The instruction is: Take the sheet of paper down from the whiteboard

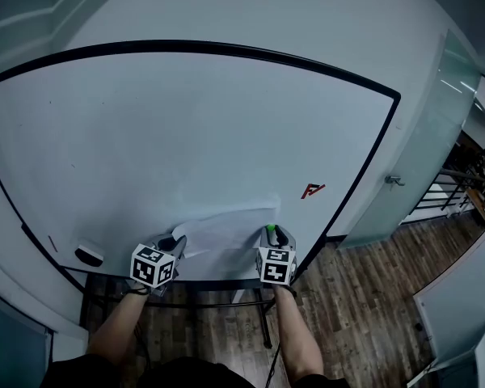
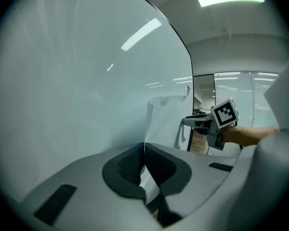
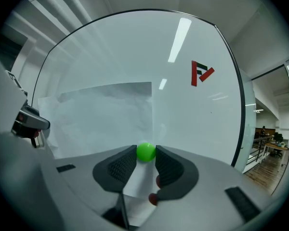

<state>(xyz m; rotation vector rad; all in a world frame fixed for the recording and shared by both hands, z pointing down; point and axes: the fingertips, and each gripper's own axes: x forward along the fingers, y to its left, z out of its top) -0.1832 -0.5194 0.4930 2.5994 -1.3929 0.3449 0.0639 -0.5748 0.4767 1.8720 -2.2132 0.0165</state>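
Note:
A white sheet of paper [image 1: 226, 231] lies against the lower part of the whiteboard [image 1: 186, 128]. Its top edge curls off the board. My left gripper [image 1: 176, 244] is shut on the sheet's left edge; in the left gripper view the paper [image 2: 166, 117] runs as a thin line between the closed pads of that gripper [image 2: 144, 154]. My right gripper [image 1: 272, 234] is shut on a round green magnet [image 3: 145, 151] at the sheet's lower right corner, against the paper [image 3: 101, 114]. Each gripper shows in the other's view: the right gripper [image 2: 195, 121] and the left gripper [image 3: 31, 121].
A red logo mark [image 1: 312, 191] sits on the board right of the paper. An eraser [image 1: 89, 255] rests at the board's lower left. A glass door [image 1: 424, 160] with a handle stands to the right, over wooden flooring [image 1: 364, 314]. The board's stand legs [image 1: 263, 314] are below.

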